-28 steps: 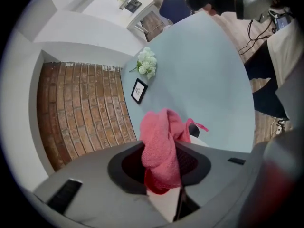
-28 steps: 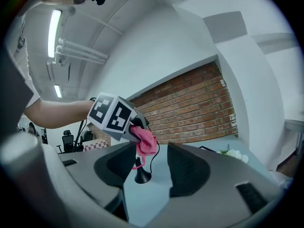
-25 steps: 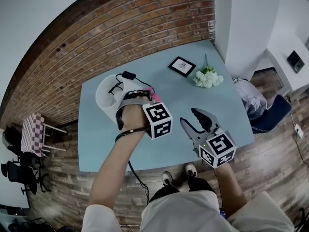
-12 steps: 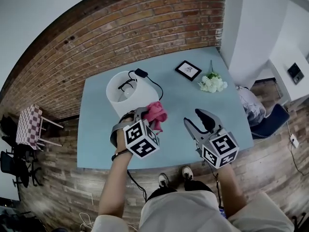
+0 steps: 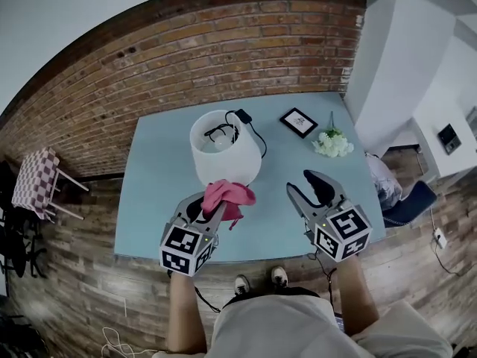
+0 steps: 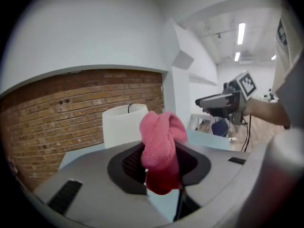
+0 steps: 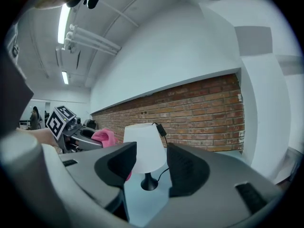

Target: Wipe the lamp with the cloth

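A light-blue bench point(image 5: 153, 192) stood against a brick wall point(image 5: 223, 51), with wooden floor point(image 5: 89, 289) around it. At the bench's far right corner lay a small framed picture point(image 5: 299, 122) and, just beside it, a bunch of white flowers point(image 5: 332, 145). A black plug block point(image 5: 242, 115) lay behind the lamp, its cable running over the shade's rim. Off the bench's left end stood a small checked table point(image 5: 33, 181); a blue chair point(image 5: 411, 198) showed at the right. Nothing stood between either gripper and the lamp.

The lamp point(image 5: 223, 151) stood upright near the middle of the bench, its long axis vertical: a white shade opening upward on a thin stem and a round black base point(image 7: 148, 184).

The left gripper point(image 5: 212, 204) pointed at the lamp from the near side, its jaws clamped on a bunched pink cloth point(image 5: 228, 197) that stuck out past the jaw tips towards the shade. In the head view the cloth overlapped the shade's lower edge; the right gripper view showed a narrow gap between cloth and shade, so the two looked near but apart.

The right gripper point(image 5: 301, 183) was held to the lamp's right, well short of it, jaws wide apart and holding nothing; the lamp showed through the gap between them, farther off.
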A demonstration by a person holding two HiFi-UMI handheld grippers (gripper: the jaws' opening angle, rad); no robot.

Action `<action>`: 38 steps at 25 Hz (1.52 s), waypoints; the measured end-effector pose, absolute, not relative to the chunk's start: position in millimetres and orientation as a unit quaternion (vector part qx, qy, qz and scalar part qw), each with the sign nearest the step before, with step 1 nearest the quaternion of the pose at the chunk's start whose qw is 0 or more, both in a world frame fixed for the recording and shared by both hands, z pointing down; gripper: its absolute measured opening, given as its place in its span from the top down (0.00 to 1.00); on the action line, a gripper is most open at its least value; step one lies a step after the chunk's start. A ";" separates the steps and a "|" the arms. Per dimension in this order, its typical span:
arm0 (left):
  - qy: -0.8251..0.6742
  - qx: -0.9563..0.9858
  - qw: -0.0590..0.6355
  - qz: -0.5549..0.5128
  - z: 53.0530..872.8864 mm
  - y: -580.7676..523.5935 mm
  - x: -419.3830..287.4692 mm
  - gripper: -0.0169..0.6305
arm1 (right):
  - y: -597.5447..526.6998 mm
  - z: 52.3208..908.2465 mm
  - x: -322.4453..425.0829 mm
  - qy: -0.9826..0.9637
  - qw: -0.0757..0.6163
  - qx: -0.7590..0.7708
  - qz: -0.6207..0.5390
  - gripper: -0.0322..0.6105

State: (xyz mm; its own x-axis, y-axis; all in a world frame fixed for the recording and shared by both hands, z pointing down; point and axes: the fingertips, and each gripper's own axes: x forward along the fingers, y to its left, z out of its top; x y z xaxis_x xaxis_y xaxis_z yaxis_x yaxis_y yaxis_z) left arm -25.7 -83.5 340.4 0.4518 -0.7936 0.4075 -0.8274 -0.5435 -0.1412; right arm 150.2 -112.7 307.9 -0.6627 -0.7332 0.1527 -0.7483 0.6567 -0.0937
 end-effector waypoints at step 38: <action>-0.581 0.802 -0.080 0.110 227.1 -80.6 -131.5 0.75 | -114.9 223.1 62.7 -0.909 0.063 0.411 -0.015 0.94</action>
State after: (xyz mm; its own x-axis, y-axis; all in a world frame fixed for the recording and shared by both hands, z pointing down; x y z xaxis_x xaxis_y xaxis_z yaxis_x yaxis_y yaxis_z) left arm -131.5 -80.6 227.1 0.2998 -0.9504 0.0828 -0.9152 -0.3111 -0.2561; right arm 62.7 -114.9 223.1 -0.6536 -0.7498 0.1034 -0.7460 0.6612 0.0790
